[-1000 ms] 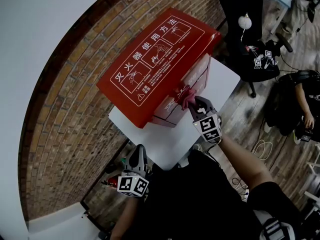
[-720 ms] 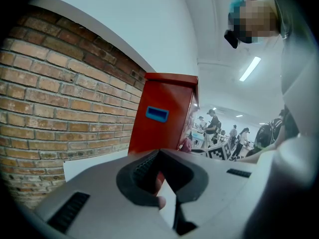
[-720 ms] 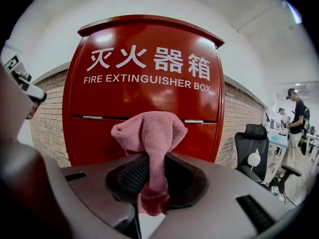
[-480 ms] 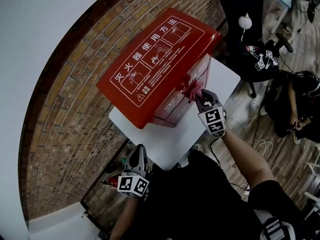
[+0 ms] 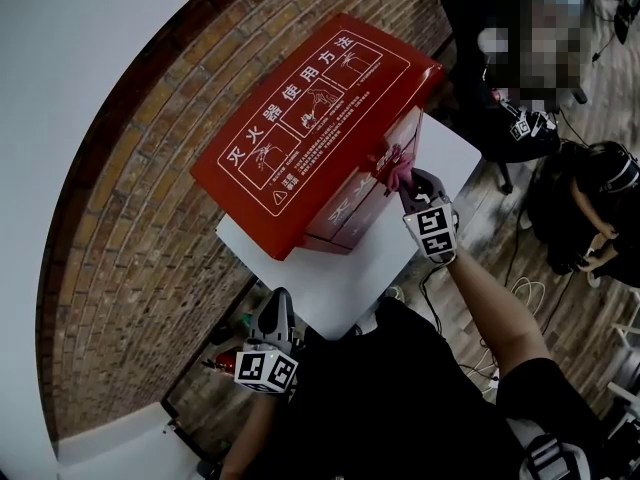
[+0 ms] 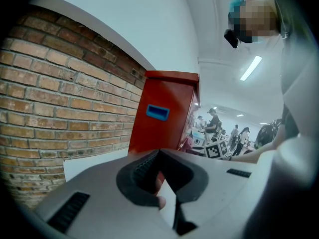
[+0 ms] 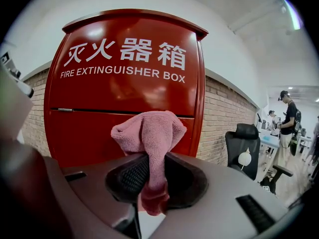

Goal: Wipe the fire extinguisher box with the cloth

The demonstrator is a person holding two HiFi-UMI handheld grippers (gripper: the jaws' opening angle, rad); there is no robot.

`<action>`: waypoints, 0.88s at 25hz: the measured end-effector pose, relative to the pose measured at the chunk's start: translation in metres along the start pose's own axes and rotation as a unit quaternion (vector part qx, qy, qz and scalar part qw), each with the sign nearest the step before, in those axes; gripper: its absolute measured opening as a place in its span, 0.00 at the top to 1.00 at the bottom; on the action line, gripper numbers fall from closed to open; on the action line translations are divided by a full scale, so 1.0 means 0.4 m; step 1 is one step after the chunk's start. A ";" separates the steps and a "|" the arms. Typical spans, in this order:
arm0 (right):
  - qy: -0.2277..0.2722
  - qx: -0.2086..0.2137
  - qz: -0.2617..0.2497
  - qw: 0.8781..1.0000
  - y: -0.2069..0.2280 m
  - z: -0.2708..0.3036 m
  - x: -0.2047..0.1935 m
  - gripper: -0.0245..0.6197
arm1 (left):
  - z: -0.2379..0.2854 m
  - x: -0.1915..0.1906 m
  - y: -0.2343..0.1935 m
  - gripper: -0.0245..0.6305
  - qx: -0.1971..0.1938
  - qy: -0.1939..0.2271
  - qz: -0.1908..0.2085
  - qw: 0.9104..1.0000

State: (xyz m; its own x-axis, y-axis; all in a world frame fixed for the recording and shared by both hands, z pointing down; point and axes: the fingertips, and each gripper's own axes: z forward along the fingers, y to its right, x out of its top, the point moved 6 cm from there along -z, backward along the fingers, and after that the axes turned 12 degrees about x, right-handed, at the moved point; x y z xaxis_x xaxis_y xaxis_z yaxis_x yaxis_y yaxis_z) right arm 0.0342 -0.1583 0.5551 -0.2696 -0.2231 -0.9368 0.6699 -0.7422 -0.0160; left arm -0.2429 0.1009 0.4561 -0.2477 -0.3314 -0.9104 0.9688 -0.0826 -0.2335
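The right gripper (image 5: 406, 181) has its jaws clamped on the pink cloth (image 7: 150, 132), whose bunched end meets the front face of the red fire extinguisher box (image 5: 300, 118) near its right edge, at about 2 o'clock in the head view. The box stands on a white table (image 5: 352, 266) against a brick wall (image 5: 130, 238). The left gripper (image 5: 277, 313) hangs low at 7 o'clock, well apart from the box, jaws pressed together on nothing.
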 end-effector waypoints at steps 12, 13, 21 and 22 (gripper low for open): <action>0.002 -0.025 0.003 1.000 0.076 -0.002 0.015 0.82 | 0.009 0.001 0.003 0.94 0.003 -0.002 -0.001 1.000; 0.003 -0.027 0.005 1.000 0.084 -0.001 0.015 0.82 | 0.010 0.001 0.003 0.94 0.003 -0.002 -0.001 1.000; -0.004 -0.041 -0.002 0.999 0.143 0.002 0.023 0.82 | 0.012 0.000 0.003 0.94 0.005 -0.004 0.000 1.000; -0.006 -0.042 -0.005 0.999 0.149 0.002 0.024 0.82 | 0.013 0.001 0.003 0.94 0.005 -0.005 0.001 1.000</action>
State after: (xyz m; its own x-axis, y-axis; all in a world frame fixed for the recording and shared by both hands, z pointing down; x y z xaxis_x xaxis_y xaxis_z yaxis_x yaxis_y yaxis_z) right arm 0.0710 -0.2053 0.5455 -0.2852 -0.2234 -0.9321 0.7230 -0.6886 -0.0562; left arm -0.2420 0.0960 0.4573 -0.2464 -0.3403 -0.9074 0.9692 -0.0914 -0.2289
